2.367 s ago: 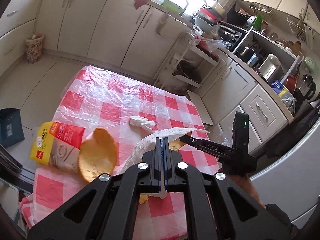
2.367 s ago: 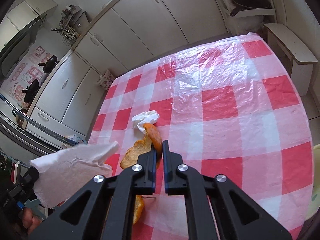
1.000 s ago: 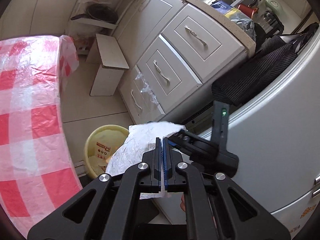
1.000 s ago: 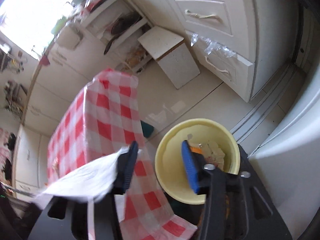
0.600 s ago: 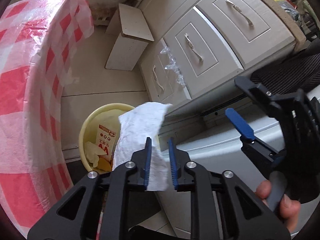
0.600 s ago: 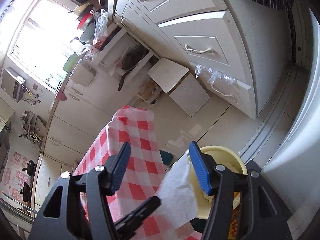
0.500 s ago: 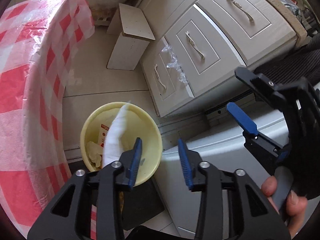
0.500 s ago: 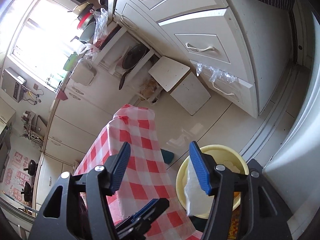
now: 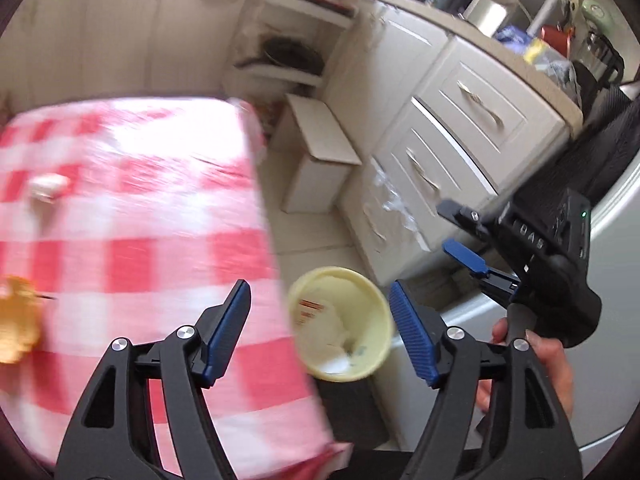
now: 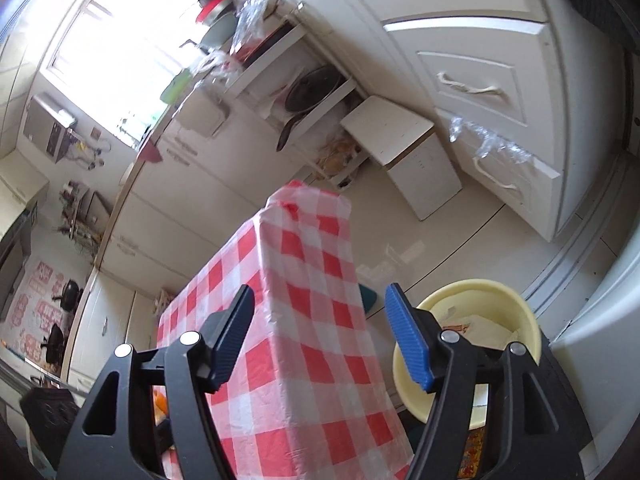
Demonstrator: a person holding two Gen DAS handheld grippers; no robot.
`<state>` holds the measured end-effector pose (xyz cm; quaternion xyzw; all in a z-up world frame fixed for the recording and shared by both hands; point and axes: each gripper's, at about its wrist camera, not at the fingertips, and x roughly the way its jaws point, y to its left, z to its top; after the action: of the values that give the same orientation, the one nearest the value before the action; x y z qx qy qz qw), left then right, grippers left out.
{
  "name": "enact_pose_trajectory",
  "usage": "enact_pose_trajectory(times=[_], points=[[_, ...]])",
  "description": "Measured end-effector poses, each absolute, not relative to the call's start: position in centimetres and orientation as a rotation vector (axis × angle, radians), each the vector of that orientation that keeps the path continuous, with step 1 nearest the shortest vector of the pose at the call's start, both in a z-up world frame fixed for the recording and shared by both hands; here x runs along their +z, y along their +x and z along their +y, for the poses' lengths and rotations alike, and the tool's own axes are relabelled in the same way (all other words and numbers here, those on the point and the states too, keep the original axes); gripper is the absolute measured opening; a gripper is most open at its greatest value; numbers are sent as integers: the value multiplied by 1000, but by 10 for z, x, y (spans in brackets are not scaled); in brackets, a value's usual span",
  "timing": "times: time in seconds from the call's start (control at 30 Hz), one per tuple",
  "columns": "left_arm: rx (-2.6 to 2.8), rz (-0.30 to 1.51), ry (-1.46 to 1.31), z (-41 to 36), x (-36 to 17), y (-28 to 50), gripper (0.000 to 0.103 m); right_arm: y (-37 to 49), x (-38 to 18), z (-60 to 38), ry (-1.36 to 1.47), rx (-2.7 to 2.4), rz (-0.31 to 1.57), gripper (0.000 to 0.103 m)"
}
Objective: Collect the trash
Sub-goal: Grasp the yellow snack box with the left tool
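A yellow trash bin stands on the floor by the table's corner, with white tissue and a printed carton inside it. My left gripper hangs above the bin, its jaws opening with nothing between them. On the red-checked tablecloth lie a crumpled white tissue and an orange peel, both blurred. A hand holds my right gripper to the right of the bin. In the right wrist view, my right gripper is also opening and empty, with the bin low at the right and the tablecloth straight ahead.
White drawer cabinets line the far side, and a small white stool stands on the floor between them and the table. A grey appliance front rises just right of the bin. A rack holding a pan stands beyond the stool.
My left gripper opened and the white tissue dropped into the yellow bin. The left view then swung toward the table. My right gripper rose and opened wider.
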<state>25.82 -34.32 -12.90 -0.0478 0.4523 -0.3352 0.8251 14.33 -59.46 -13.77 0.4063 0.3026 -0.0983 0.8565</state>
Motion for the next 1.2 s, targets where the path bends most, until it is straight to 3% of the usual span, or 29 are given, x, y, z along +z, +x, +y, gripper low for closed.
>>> enact_pose_trajectory(times=[0.3,0.57,0.93,1.2], points=[[-224,860,-193,-94,-89,321,77,206,-141,-473,645,82,828,68],[50,989,-521,84,-155,361,78,246,-155,-355,457,285,957,69],[-35,1213,-890,141,-254,389,78,282,-184,-295,374,310,1064,69],[-102,1230,-1060,137,-283,409,81,292,-193,-281,325,304,1082,70]])
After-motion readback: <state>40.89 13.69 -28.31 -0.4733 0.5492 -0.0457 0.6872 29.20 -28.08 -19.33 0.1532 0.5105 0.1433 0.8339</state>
